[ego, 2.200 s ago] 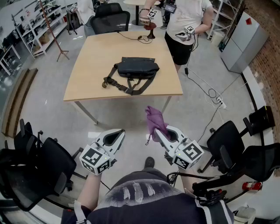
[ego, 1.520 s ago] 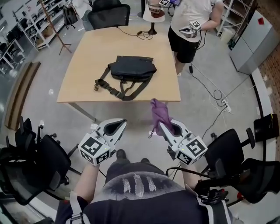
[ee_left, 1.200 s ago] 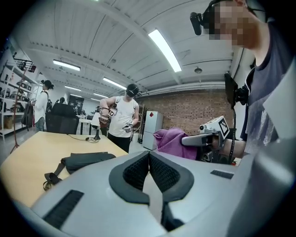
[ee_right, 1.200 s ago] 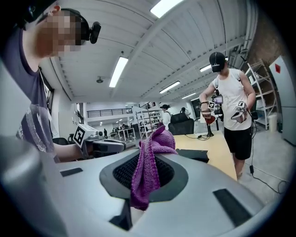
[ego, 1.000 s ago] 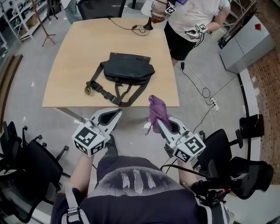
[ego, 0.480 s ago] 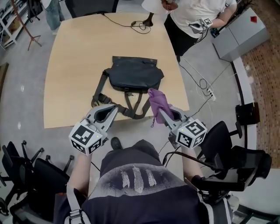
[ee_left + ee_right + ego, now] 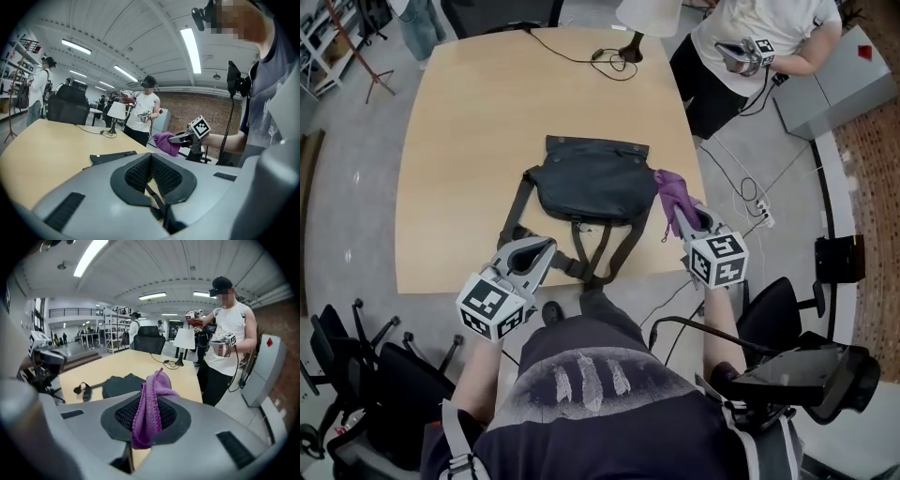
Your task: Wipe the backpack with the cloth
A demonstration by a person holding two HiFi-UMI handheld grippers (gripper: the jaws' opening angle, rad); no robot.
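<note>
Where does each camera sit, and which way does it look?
Head view: on the person's head, looking down at the backpack; shows torso, arms, left gripper, right gripper.
Left gripper view: on the left gripper, facing along its shut jaws toward the cloth; shows the person's chest.
Right gripper view: on the right gripper, facing past the cloth toward the backpack.
All share the backpack.

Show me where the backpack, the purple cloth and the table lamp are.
backpack (image 7: 595, 183), head view, middle of its dark top panel.
purple cloth (image 7: 149, 404), right gripper view, the fold pinched between the jaws.
table lamp (image 7: 649, 13), head view, on its white shade.
</note>
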